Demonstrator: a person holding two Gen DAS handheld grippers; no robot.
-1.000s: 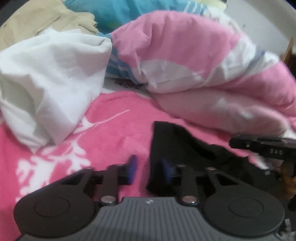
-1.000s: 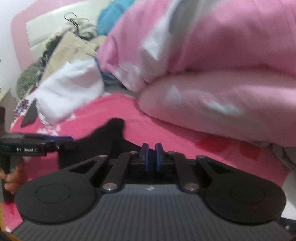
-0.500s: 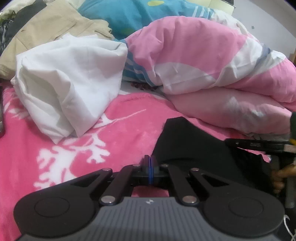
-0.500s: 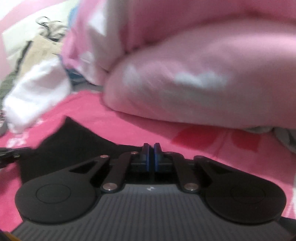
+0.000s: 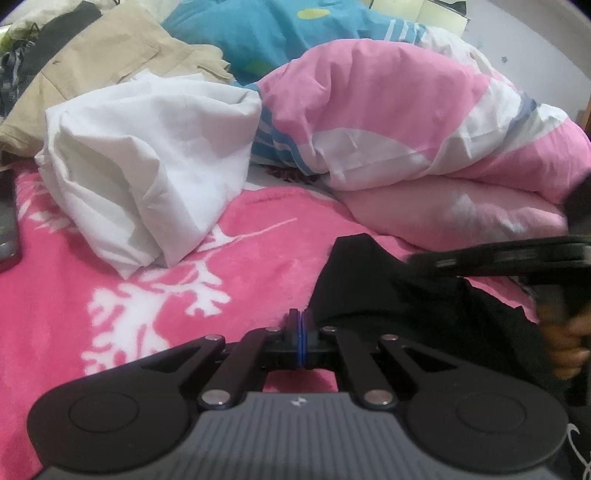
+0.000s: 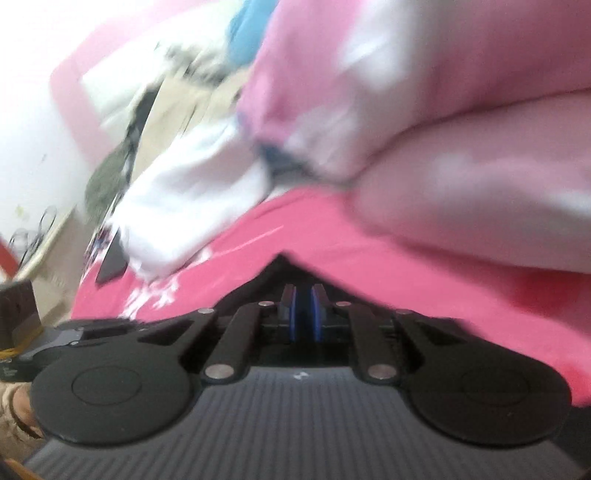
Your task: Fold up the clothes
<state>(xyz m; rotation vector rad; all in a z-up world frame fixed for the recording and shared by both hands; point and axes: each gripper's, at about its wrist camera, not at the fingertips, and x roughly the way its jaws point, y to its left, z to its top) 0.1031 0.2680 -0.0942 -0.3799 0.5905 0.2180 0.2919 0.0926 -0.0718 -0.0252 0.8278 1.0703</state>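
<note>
at the bottom centre of the left wrist view, our left gripper [image 5: 301, 334] has its blue fingers pressed flat together, and we cannot tell whether any cloth is pinched between them; the near edge of the black garment [image 5: 399, 295] lies just to the right of the tips. that garment is spread on the pink blanket with white branch print [image 5: 155, 295], taking up the lower right of the frame, one corner pointing up toward the middle. at the right edge of the frame the right gripper [image 5: 436, 263] reaches in sideways above the black cloth, blurred, with a hand [image 5: 569, 347] on its handle below.

in the right wrist view – heavily smeared – the same gripper's fingers [image 6: 293, 314] sit at lower centre with a narrow gap between the blue pads, and they are opening; the black garment [image 6: 275, 271] peaks right at and behind the tips, though we cannot make out whether cloth sits in the gap.

behind all this, a crumpled white cloth [image 5: 147, 155] fills the left middle of the left view, a beige garment [image 5: 110, 62] lies in the upper left, and a pink and white duvet [image 5: 388, 122] bulks across the upper right – a blue patterned fabric [image 5: 280, 33] showing above it.
</note>
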